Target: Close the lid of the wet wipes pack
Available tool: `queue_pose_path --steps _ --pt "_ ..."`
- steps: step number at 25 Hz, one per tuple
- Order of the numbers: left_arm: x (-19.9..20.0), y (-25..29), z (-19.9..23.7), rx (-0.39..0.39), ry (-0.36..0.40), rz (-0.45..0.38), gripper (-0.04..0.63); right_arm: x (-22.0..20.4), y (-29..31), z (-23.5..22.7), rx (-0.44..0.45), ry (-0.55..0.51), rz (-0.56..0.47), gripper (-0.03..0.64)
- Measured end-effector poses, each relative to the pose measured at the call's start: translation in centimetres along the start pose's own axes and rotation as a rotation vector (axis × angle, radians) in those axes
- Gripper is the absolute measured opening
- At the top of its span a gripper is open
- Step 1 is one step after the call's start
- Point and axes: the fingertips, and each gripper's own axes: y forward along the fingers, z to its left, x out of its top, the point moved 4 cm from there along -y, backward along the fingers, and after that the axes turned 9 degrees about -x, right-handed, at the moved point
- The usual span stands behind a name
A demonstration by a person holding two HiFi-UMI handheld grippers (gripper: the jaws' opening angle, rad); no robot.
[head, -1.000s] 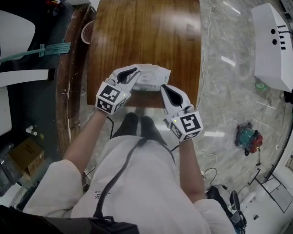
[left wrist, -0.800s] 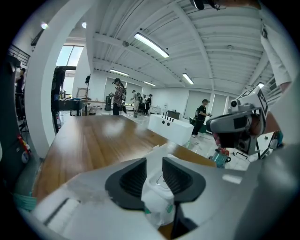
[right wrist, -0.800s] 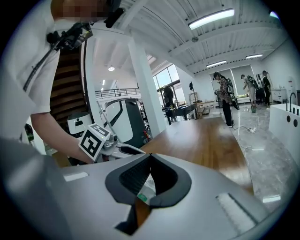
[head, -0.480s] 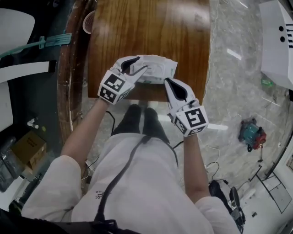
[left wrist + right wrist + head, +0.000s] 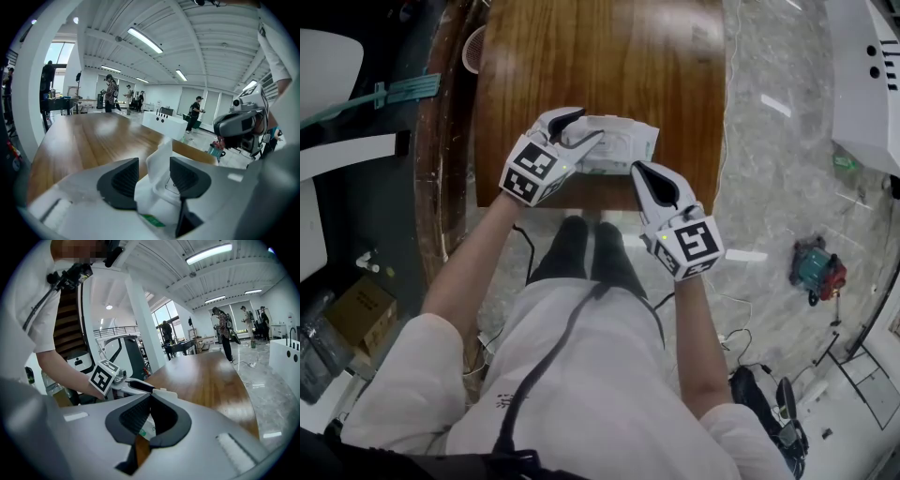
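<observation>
The wet wipes pack (image 5: 623, 141) lies on the brown wooden surface (image 5: 600, 56), close to its near edge and in front of the person. Both hands are at the pack.

The left hand-held gripper (image 5: 586, 127) is at the left end of the pack. Its jaws have just been opening and now stand wide. In the left gripper view the white pack (image 5: 157, 187) is between the two dark pads (image 5: 123, 180), and a thin white fold of it stands up there. I cannot tell if the pads touch it at the sides.

The right hand-held gripper (image 5: 639, 171) is at the near right corner of the pack and points toward it. In the right gripper view its jaws are together at the tips (image 5: 151, 397). A small piece of the pack (image 5: 148, 427) with green print shows through the hollow behind the tips. I cannot tell if this gripper touches the pack.

I cannot tell if the lid is up or down; the left gripper covers part of the top. To the right of the surface is a pale stone floor (image 5: 778, 187).
</observation>
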Motion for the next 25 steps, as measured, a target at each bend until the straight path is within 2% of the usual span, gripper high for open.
queue_pose_path --steps 6,25 --pt "0.7 0.6 -0.7 -0.036 0.022 0.011 0.221 0.0 -0.3 -0.5 -0.011 0.006 -0.001 0.009" --pt "0.2 -0.2 -3.1 -0.017 0.027 0.008 0.219 0.1 -1.5 -0.5 -0.012 -0.005 -0.013 0.009"
